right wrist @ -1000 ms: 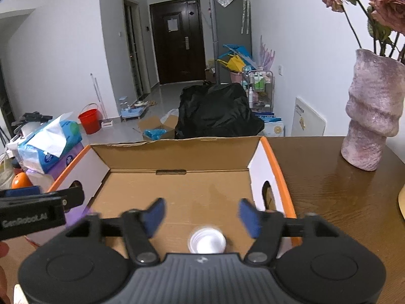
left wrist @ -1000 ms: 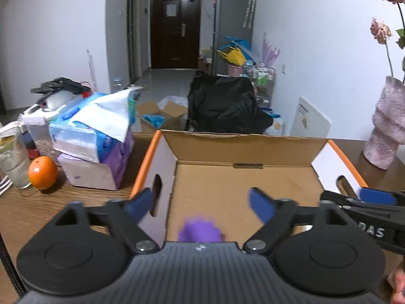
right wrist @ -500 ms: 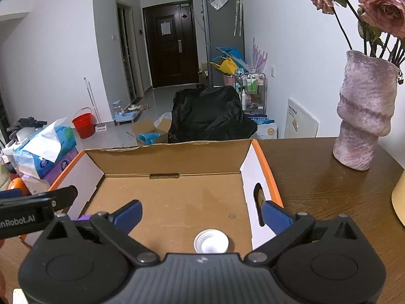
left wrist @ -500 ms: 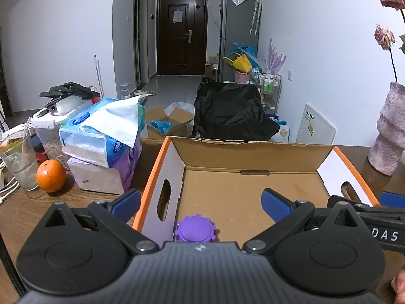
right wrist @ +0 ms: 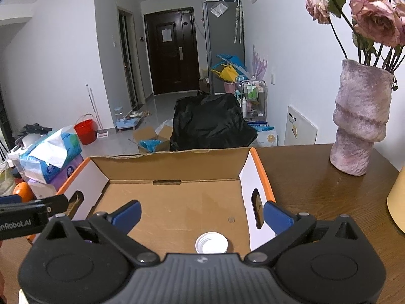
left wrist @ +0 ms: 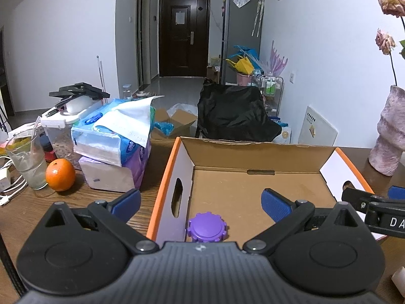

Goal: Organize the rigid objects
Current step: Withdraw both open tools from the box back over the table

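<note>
An open cardboard box (left wrist: 255, 149) with orange-edged white side flaps sits on the wooden table, also in the right wrist view as the box (right wrist: 172, 162). A purple ridged cap (left wrist: 206, 226) lies on the box floor near its left wall, below my left gripper (left wrist: 201, 200), which is open wide with nothing between its blue pads. A white round cap (right wrist: 211, 242) lies on the box floor near the right wall, under my right gripper (right wrist: 201, 214), also open and holding nothing. The right gripper's finger shows at the right edge of the left wrist view.
Left of the box are stacked tissue packs (left wrist: 114, 141), an orange (left wrist: 60, 174), a glass (left wrist: 25, 159) and white cables. A pink vase (right wrist: 359, 119) with dried roses stands on the table at the right. A pale yellow object (right wrist: 397, 197) sits at the far right edge.
Both grippers' jaws have spread wider apart. The purple cap and the white cap now lie clear and still on the box floor. Both views have pulled back slightly.
</note>
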`<state>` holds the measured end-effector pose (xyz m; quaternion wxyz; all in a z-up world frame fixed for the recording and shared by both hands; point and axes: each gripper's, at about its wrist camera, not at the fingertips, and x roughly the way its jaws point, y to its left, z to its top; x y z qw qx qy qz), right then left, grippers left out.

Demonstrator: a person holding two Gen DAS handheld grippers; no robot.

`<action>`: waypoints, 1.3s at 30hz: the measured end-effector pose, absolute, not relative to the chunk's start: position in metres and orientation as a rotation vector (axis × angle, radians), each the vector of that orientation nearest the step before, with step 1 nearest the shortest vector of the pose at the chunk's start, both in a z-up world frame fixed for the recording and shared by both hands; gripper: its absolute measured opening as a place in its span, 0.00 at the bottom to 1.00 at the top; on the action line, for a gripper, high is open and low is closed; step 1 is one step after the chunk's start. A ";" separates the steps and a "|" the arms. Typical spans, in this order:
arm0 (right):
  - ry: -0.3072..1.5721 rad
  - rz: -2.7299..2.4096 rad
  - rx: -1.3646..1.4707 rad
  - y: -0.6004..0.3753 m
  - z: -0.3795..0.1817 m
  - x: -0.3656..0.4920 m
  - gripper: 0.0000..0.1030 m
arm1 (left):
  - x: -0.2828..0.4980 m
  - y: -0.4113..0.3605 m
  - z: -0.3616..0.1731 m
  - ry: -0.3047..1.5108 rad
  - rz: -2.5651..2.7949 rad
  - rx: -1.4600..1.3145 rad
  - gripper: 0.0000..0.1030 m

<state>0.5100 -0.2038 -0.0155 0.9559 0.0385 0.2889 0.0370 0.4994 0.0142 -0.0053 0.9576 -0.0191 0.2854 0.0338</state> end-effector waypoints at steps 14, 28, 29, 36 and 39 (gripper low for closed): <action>0.531 0.101 0.060 -0.204 -0.006 0.476 1.00 | 0.462 0.024 0.005 0.525 0.051 -0.058 1.00; 0.504 0.128 0.042 -0.208 -0.004 0.424 1.00 | 0.413 0.033 0.007 0.495 0.065 -0.055 1.00; 0.503 0.130 0.040 -0.208 -0.004 0.420 1.00 | 0.409 0.034 0.007 0.494 0.065 -0.056 1.00; 0.507 0.137 0.033 -0.208 -0.005 0.390 1.00 | 0.380 0.037 0.009 0.486 0.071 -0.055 1.00; 0.507 0.139 0.029 -0.208 -0.006 0.376 1.00 | 0.364 0.038 0.010 0.482 0.068 -0.050 1.00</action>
